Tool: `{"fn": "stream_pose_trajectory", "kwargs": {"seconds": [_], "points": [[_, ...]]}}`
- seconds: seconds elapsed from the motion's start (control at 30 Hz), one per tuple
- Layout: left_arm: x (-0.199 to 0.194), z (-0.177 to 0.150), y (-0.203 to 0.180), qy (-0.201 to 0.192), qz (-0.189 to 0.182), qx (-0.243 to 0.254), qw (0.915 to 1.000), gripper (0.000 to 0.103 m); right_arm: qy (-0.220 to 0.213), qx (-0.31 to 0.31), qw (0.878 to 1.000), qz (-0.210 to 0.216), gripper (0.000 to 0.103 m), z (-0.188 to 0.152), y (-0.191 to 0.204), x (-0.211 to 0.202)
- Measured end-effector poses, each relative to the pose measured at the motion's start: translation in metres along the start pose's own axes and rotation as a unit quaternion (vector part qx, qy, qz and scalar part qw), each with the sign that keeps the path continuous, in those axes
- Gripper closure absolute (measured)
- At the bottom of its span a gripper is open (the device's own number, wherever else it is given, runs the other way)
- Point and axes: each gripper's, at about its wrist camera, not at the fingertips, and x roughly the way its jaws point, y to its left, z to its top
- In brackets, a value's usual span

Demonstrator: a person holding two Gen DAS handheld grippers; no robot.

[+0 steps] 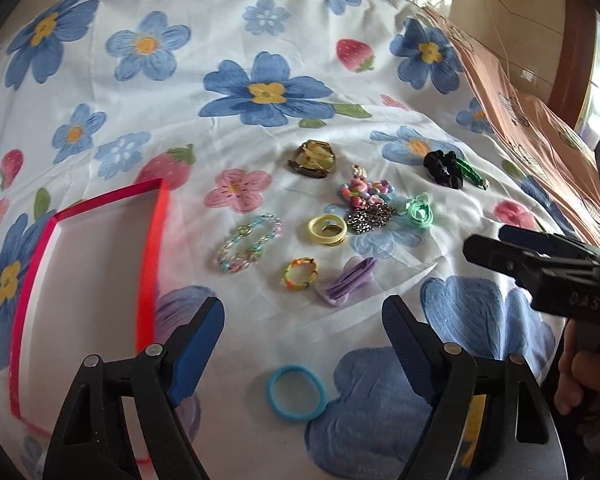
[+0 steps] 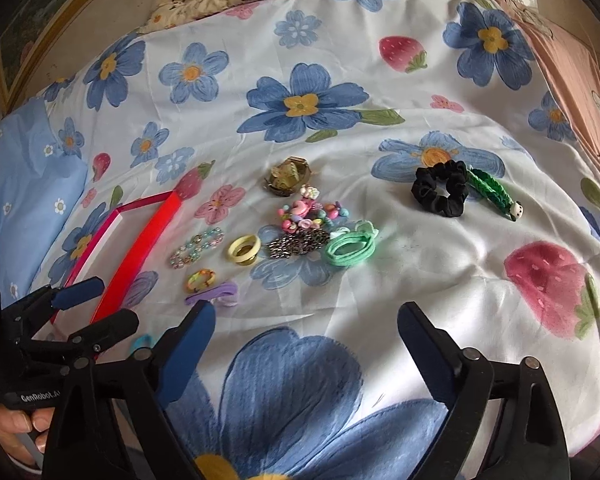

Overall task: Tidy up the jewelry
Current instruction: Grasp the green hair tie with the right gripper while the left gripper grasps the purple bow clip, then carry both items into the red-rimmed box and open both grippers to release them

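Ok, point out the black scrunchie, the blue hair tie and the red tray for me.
black scrunchie (image 2: pixel 440 193): right wrist view, on its ruffled fabric ring.
blue hair tie (image 1: pixel 296 392): left wrist view, on the band's near left arc.
red tray (image 1: pixel 152 260): left wrist view, on its right wall.

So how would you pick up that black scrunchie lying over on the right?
Pinch one side of the ring. The black scrunchie lies flat with an open hole in the middle, so the open right tool could come down from above with one finger in the hole and one outside. The near or left side looks best, since a green braided band lies against its right edge.
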Motion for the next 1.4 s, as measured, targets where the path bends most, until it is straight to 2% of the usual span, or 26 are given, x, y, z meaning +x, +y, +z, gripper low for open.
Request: {"fn": "stream_pose_trajectory", "kwargs": {"seconds": [0.13,0.2,0.3,0.43,0.53,0.57,0.7,1.03,1.4], "points": [[0.021,0.01,-0.002,0.01,-0.014,0.013,0.9998,0.028,0.01,0.016,1.0,-0.003,0.026,0.01,-0.013,0.016],[0.032,0.013,-0.004,0.016,-0.018,0.015,0.9996,0.033,0.016,0.022,1.0,-0.006,0.037,0.016,-0.019,0.026],[0.047,0.018,-0.004,0.027,-0.027,0.016,0.9992,0.042,0.026,0.037,0.999,-0.009,0.047,0.024,-0.029,0.04],[0.064,0.021,-0.007,0.039,-0.038,0.022,0.9983,0.056,0.045,0.051,0.998,-0.015,0.056,0.033,-0.04,0.062],[0.074,0.021,-0.013,0.048,-0.052,0.034,0.9969,0.076,0.059,0.054,0.997,-0.021,0.064,0.036,-0.044,0.077],[0.076,0.021,-0.013,0.051,-0.056,0.035,0.9965,0.083,0.065,0.054,0.996,-0.024,0.068,0.036,-0.044,0.081],[0.077,0.018,-0.012,0.053,-0.065,0.03,0.996,0.094,0.07,0.05,0.996,-0.023,0.095,0.035,-0.043,0.088],[0.046,0.015,0.013,0.03,-0.085,-0.024,0.9956,0.095,0.046,0.042,0.998,0.013,0.096,0.036,-0.024,0.061],[-0.005,0.002,0.069,0.003,-0.047,-0.087,0.9951,0.095,0.048,0.003,0.996,0.079,0.096,0.039,0.042,0.054]]}}
